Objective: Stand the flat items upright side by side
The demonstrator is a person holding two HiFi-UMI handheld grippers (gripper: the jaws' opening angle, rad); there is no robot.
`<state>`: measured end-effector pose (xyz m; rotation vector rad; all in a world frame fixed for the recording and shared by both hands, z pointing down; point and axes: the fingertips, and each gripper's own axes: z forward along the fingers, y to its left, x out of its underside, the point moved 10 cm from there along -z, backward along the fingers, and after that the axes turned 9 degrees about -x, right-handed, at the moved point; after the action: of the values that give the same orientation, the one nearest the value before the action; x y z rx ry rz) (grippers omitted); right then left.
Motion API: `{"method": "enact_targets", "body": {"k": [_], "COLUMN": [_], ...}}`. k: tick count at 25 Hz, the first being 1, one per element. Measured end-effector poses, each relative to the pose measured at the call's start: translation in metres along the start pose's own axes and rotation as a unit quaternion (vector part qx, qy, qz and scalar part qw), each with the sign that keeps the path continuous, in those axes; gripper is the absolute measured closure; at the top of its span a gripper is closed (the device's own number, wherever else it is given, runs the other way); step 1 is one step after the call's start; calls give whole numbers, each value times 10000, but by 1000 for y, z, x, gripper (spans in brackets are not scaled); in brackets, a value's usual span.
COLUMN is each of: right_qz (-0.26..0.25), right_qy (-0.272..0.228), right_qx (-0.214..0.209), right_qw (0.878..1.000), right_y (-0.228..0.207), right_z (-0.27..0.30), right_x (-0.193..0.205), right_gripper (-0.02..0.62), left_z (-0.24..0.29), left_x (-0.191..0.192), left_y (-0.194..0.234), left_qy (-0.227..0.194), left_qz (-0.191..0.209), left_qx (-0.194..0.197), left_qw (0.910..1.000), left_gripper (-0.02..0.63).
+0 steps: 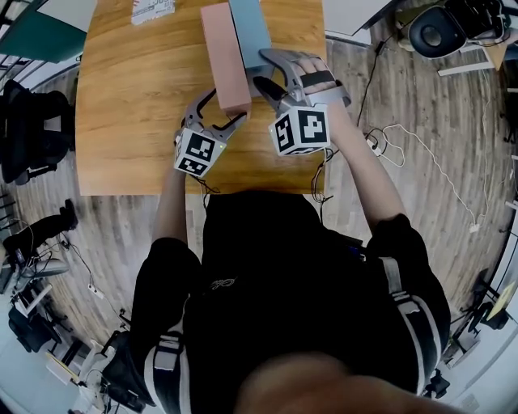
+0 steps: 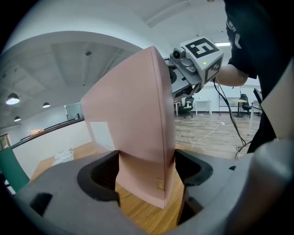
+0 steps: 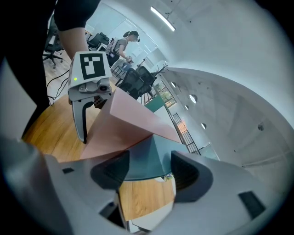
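Two long flat boxes stand upright, side by side and touching, on the wooden table (image 1: 129, 105): a pink box (image 1: 225, 57) on the left and a blue box (image 1: 249, 28) on the right. My left gripper (image 1: 225, 109) is open, its jaws set loosely round the near end of the pink box (image 2: 133, 119), with a sliver of wood showing beside the box's lower edge. My right gripper (image 1: 259, 68) is shut on the near end of the blue box (image 3: 147, 158), which fills the gap between its jaws. The pink box (image 3: 124, 121) leans close against the blue one's left side.
A printed white packet (image 1: 154, 10) lies at the table's far edge. The table's near edge runs just behind both grippers. Cables (image 1: 421, 154) trail over the wooden floor to the right, an office chair (image 1: 441, 28) stands far right, and dark equipment (image 1: 32, 129) sits left.
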<state>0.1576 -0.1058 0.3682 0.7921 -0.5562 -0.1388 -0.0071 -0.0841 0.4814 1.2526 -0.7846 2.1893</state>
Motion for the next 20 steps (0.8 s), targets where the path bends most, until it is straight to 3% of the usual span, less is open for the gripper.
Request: {"method": "enact_targets", "body": {"k": [20], "right_qz": [246], "right_qy": [134], "right_qx": [107], "right_qw": [9996], "right_y": [-8], "right_z": [6], "right_x": [1], "right_gripper": [304], "left_z": [44], "left_x": [-9], "left_y": [50], "left_qy": [-53], "left_qz": [41], "left_qx": [-91], "left_qw": [9999], "left_gripper": [207]}}
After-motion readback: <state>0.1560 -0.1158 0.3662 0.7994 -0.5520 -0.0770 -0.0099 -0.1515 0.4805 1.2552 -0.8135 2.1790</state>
